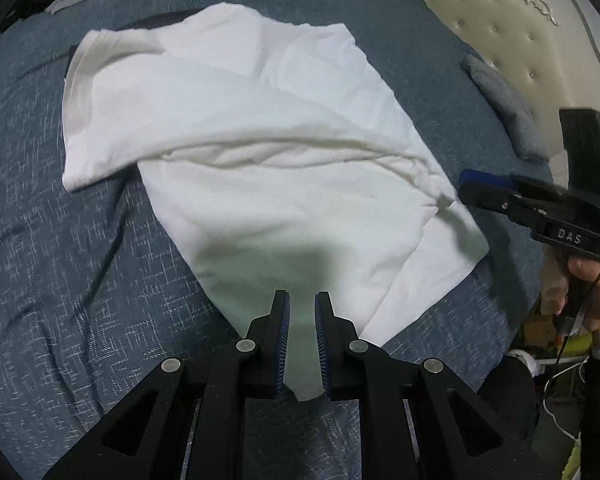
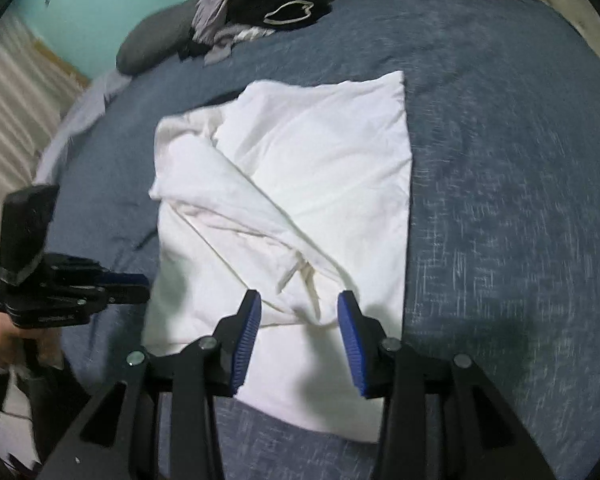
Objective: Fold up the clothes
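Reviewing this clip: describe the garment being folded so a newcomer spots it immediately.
Start at the blue bedspread covering the bed. In its middle lies the white shirt, partly folded with one flap crossing diagonally. It is the only white piece; the dark clothes pile sits at the far edge.

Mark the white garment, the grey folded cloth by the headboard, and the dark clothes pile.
white garment point(image 1: 260, 128), left wrist view, middle of its top layer
grey folded cloth point(image 1: 504, 104), left wrist view, its centre
dark clothes pile point(image 2: 268, 12), right wrist view, black top piece

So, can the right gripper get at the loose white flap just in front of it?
Probably yes. The right gripper hangs open right over the flap of the white garment, with nothing between them.
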`<action>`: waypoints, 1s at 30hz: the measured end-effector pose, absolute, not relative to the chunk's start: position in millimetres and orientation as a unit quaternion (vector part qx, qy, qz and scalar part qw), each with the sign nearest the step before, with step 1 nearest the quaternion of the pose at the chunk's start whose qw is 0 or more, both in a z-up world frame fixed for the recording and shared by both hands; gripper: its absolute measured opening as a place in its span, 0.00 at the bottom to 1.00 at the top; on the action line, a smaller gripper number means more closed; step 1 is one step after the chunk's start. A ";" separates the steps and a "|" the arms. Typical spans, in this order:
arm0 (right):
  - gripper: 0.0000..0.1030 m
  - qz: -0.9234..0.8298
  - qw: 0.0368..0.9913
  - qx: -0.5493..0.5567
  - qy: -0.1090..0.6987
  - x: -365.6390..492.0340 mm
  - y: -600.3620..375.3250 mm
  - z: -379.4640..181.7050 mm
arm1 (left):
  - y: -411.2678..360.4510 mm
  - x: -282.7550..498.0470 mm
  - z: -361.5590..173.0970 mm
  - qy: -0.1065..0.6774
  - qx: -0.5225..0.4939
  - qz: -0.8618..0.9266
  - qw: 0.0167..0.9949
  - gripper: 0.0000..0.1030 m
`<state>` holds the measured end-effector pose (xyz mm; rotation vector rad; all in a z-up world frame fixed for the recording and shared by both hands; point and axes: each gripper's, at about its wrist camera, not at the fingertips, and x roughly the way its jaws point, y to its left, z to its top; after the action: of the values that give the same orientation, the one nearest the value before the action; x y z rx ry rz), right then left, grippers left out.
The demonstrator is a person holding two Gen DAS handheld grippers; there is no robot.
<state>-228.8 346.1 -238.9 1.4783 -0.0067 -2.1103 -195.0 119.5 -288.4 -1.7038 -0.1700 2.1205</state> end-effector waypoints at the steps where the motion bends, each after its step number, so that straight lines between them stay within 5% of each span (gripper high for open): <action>1: 0.39 -0.786 0.279 0.552 0.009 -229.6 341.6 -241.8 | 120.1 -194.5 -290.8 -0.062 -0.613 0.760 0.207 0.14; 6: 0.39 -0.781 0.280 0.553 0.082 -229.5 318.4 -255.5 | 119.2 -192.0 -300.3 -0.065 -0.618 0.756 0.206 0.14; 12: 0.07 -0.777 0.275 0.555 0.110 -234.6 317.9 -261.9 | 117.8 -191.4 -302.6 -0.068 -0.619 0.754 0.208 0.14; 30: 0.05 -0.750 0.254 0.599 -0.122 -273.9 383.1 -260.9 | 113.6 -193.2 -300.4 -0.078 -0.613 0.758 0.211 0.14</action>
<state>-273.9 383.1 -260.9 1.6264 -0.3311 -2.0378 -193.2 113.6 -300.4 -1.7028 -0.2167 2.1055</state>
